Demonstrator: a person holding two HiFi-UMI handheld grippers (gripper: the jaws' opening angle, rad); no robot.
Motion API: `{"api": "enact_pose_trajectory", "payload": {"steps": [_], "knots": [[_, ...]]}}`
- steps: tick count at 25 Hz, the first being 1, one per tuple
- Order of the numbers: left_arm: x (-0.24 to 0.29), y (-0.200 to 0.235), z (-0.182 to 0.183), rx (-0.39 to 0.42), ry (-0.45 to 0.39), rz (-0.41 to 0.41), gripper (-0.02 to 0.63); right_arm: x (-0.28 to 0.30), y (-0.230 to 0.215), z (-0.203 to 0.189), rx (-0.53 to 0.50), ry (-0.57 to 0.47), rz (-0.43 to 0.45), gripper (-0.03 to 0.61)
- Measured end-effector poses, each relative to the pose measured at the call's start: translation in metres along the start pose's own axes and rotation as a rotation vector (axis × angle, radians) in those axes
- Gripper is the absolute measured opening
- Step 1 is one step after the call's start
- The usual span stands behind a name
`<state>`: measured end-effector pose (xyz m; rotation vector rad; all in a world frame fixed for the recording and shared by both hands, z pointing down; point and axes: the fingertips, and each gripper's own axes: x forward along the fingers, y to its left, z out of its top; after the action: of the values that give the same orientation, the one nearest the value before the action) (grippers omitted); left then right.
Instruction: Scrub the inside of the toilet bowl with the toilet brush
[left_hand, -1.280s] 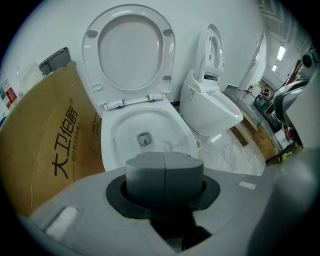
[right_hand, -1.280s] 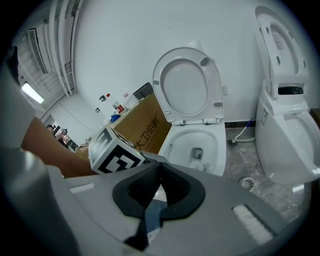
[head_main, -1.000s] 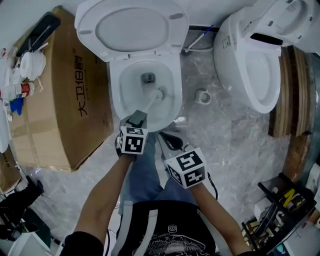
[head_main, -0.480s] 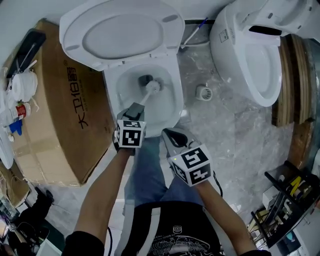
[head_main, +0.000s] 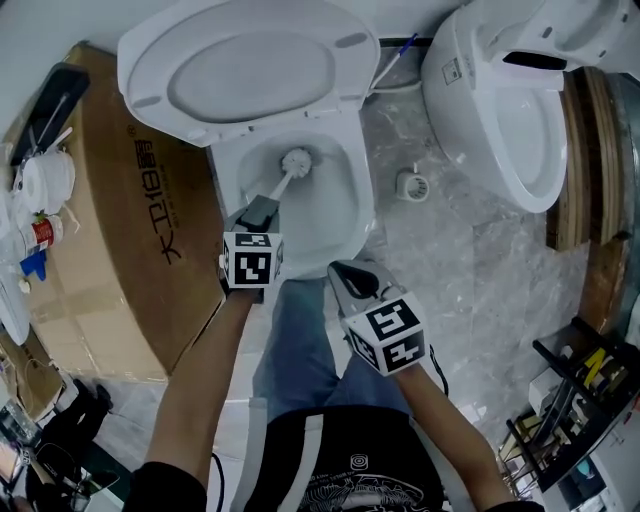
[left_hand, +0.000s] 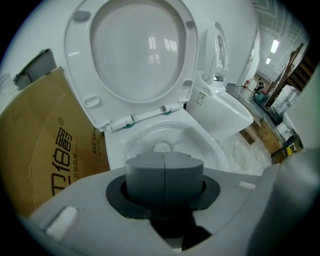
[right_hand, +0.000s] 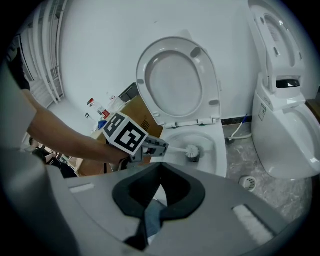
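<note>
A white toilet stands at the top of the head view, its lid raised and its bowl open below. My left gripper is shut on the grey handle of the toilet brush. The white brush head is down in the bowl, over the drain at the back. From the left gripper view, the brush head shows just past the handle. My right gripper hangs near the bowl's front right rim, shut on nothing. In the right gripper view, the brush head lies in the bowl beyond the left gripper.
A large cardboard box stands against the toilet's left side, with bottles on its far left. A second white toilet is at the right. A round floor drain lies between them. A rack of tools is at the lower right.
The brush head has moved from the bowl's middle toward the drain at the back. The left gripper followed it a little up and left. The right gripper has barely moved.
</note>
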<state>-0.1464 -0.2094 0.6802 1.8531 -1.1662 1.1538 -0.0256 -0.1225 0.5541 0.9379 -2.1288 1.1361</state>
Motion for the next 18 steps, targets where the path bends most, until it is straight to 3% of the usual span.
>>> {"api": "enact_pose_trajectory", "payload": {"steps": [9,18], "knots": [[-0.021,0.024,-0.026,-0.065,0.012,0.062,0.150,0.000,0.015,-0.003,-0.048,0.018,0.036,-0.003],[-0.037,0.013,-0.061,-0.123,0.018,0.082,0.150,-0.007,0.028,-0.018,-0.109,0.047,0.077,-0.003]]}}
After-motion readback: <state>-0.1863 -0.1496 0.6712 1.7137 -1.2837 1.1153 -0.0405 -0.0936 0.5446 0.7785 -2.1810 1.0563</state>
